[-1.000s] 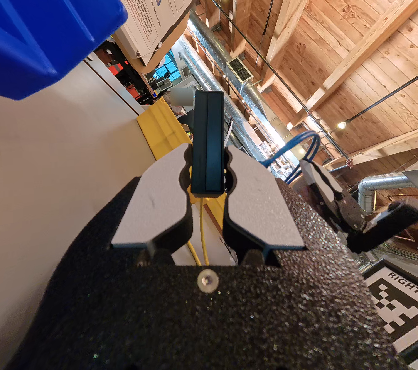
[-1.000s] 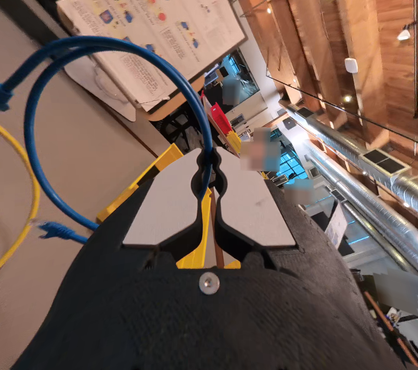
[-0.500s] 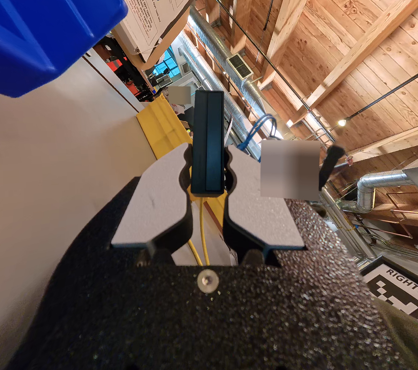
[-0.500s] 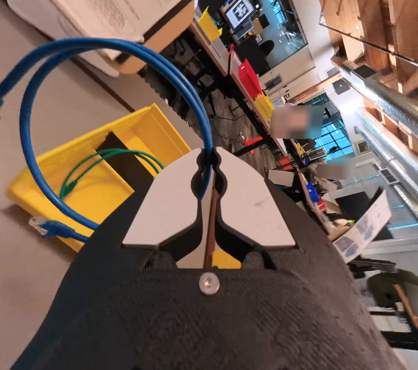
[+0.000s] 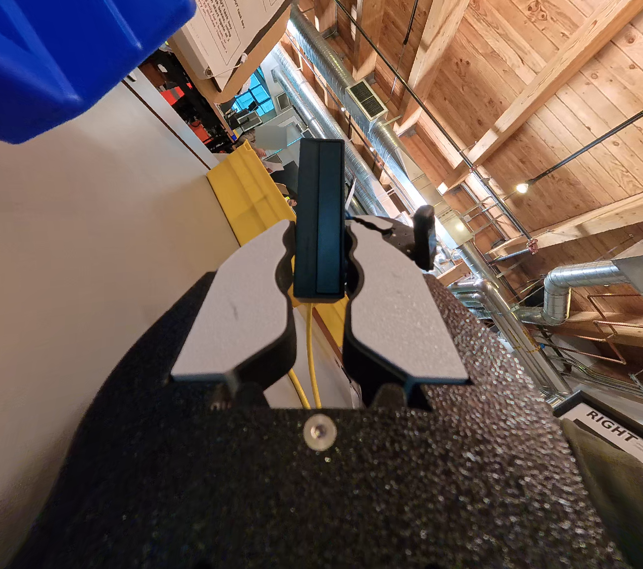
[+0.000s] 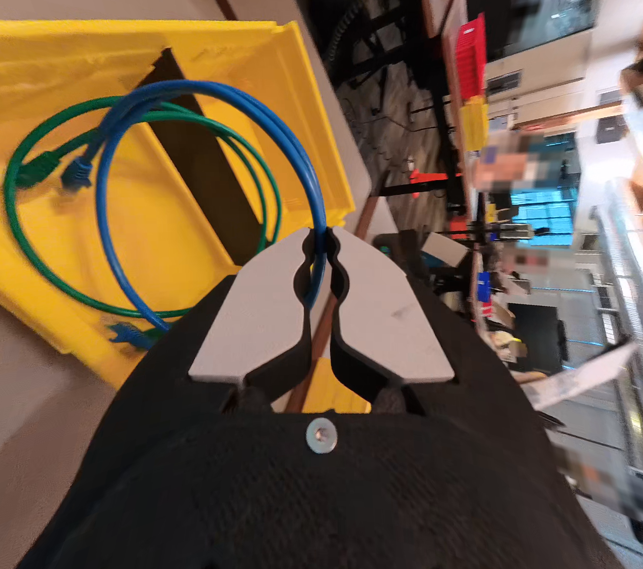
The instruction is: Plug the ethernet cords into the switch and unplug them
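**Both tools hold their items over the bench**

The left tool (image 5: 318,260) is clenched on the dark switch (image 5: 320,221), which stands upright between its fingers. The right tool (image 6: 320,254) grips the blue ethernet cord (image 6: 212,99), whose loops hang over the yellow bin (image 6: 243,40) near the bench edge. A green cord (image 6: 41,134) lies inside this bin.

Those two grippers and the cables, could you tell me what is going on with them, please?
A person is working two handheld grippers. The left gripper is shut on the black switch, holding it up on end, with a yellow cord trailing below. The right gripper is shut on a looped blue ethernet cord, held over the yellow bin, where a green cord already lies.
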A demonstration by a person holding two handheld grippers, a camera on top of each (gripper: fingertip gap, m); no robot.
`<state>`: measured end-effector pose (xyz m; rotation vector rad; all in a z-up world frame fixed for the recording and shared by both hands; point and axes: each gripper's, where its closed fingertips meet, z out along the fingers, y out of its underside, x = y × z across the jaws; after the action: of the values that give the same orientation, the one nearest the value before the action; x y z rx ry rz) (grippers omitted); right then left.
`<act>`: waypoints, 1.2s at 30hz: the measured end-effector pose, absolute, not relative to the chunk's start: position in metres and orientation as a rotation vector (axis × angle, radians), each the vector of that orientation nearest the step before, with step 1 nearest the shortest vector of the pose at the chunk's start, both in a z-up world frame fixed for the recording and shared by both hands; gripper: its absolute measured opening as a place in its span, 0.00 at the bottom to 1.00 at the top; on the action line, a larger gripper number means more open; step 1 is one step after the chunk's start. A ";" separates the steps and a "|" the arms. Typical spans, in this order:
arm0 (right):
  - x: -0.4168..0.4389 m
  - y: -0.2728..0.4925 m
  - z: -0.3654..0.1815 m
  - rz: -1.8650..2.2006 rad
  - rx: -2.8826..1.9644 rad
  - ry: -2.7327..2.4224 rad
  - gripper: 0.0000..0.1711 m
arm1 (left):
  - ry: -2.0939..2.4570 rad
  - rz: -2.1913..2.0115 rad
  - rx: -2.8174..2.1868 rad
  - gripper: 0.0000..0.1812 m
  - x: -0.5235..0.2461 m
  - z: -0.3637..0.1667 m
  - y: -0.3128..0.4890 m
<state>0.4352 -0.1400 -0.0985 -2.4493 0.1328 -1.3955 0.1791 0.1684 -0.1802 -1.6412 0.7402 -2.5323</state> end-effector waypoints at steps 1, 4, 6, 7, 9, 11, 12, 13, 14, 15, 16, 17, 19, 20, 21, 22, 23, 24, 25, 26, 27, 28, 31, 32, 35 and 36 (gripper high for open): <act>0.435 -0.138 -0.109 -1.339 -2.471 0.145 0.04 | 0.739 -2.534 -1.642 0.14 0.179 -0.180 0.168; 0.440 -0.135 -0.131 -1.229 -2.490 0.223 0.04 | 0.740 -2.539 -1.643 0.14 0.179 -0.180 0.168; 0.438 -0.130 -0.141 -1.086 -2.477 0.296 0.08 | 0.743 -2.539 -1.642 0.14 0.179 -0.181 0.167; 0.438 -0.131 -0.147 -1.020 -2.486 0.385 0.19 | 0.745 -2.539 -1.642 0.14 0.179 -0.181 0.167; 0.437 -0.138 -0.151 -0.931 -2.504 0.596 0.43 | 0.742 -2.539 -1.645 0.14 0.179 -0.181 0.168; 0.426 -0.135 -0.144 -0.861 -2.441 0.719 0.58 | 0.738 -2.538 -1.652 0.14 0.180 -0.181 0.168; 0.420 -0.131 -0.133 -0.867 -2.360 0.762 0.57 | 0.737 -2.538 -1.658 0.14 0.180 -0.182 0.168; 0.408 -0.123 -0.122 -0.850 -2.261 0.797 0.56 | 0.733 -2.541 -1.667 0.14 0.180 -0.183 0.168; 0.390 -0.112 -0.113 -0.775 -2.164 0.830 0.53 | 0.724 -2.545 -1.682 0.14 0.181 -0.184 0.169; 0.364 -0.095 -0.109 -0.639 -2.072 0.855 0.51 | 0.708 -2.548 -1.704 0.14 0.181 -0.185 0.169; 0.333 -0.072 -0.108 -0.465 -1.980 0.854 0.49 | 0.692 -2.547 -1.734 0.14 0.182 -0.188 0.169; 0.298 -0.045 -0.109 -0.285 -1.896 0.823 0.47 | 0.687 -2.544 -1.767 0.14 0.183 -0.190 0.168; 0.227 0.008 -0.120 0.029 -1.758 0.715 0.42 | 0.698 -2.532 -1.825 0.14 0.183 -0.195 0.164; 0.198 0.030 -0.132 0.151 -1.717 0.685 0.40 | 0.699 -2.529 -1.848 0.14 0.183 -0.196 0.160; 0.180 0.048 -0.147 0.252 -1.694 0.711 0.38 | 0.690 -2.534 -1.872 0.14 0.183 -0.197 0.157; 0.170 0.062 -0.162 0.332 -1.670 0.763 0.38 | 0.671 -2.545 -1.897 0.14 0.183 -0.198 0.155; 0.168 0.073 -0.173 0.388 -1.619 0.819 0.37 | 0.648 -2.557 -1.917 0.14 0.182 -0.199 0.152; 0.172 0.081 -0.183 0.444 -1.553 0.898 0.36 | 0.630 -2.572 -1.930 0.14 0.181 -0.199 0.150; 0.176 0.088 -0.188 0.521 -1.476 0.966 0.37 | 0.614 -2.588 -1.940 0.14 0.180 -0.199 0.148; 0.179 0.094 -0.187 0.593 -1.393 0.987 0.36 | 0.602 -2.604 -1.946 0.14 0.180 -0.198 0.146; 0.184 0.098 -0.190 0.630 -1.338 1.014 0.33 | 0.594 -2.621 -1.945 0.14 0.179 -0.196 0.144; 0.190 0.099 -0.195 0.640 -1.307 1.065 0.32 | 0.588 -2.637 -1.939 0.14 0.179 -0.194 0.143; 0.199 0.100 -0.200 0.627 -1.224 1.106 0.27 | 0.587 -2.667 -1.912 0.14 0.178 -0.188 0.137; 0.200 0.101 -0.198 0.631 -1.195 1.097 0.24 | 0.590 -2.674 -1.904 0.14 0.178 -0.186 0.135; 0.198 0.103 -0.189 0.711 -1.079 1.066 0.09 | 0.577 -2.659 -1.906 0.14 0.178 -0.188 0.133; 0.198 0.103 -0.190 0.722 -1.045 1.078 0.09 | 0.579 -2.652 -1.908 0.14 0.178 -0.189 0.132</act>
<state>0.1980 0.1026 -0.1897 -1.0453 1.0779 0.7215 0.1777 0.1321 -0.1886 -1.9078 0.5788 -2.6521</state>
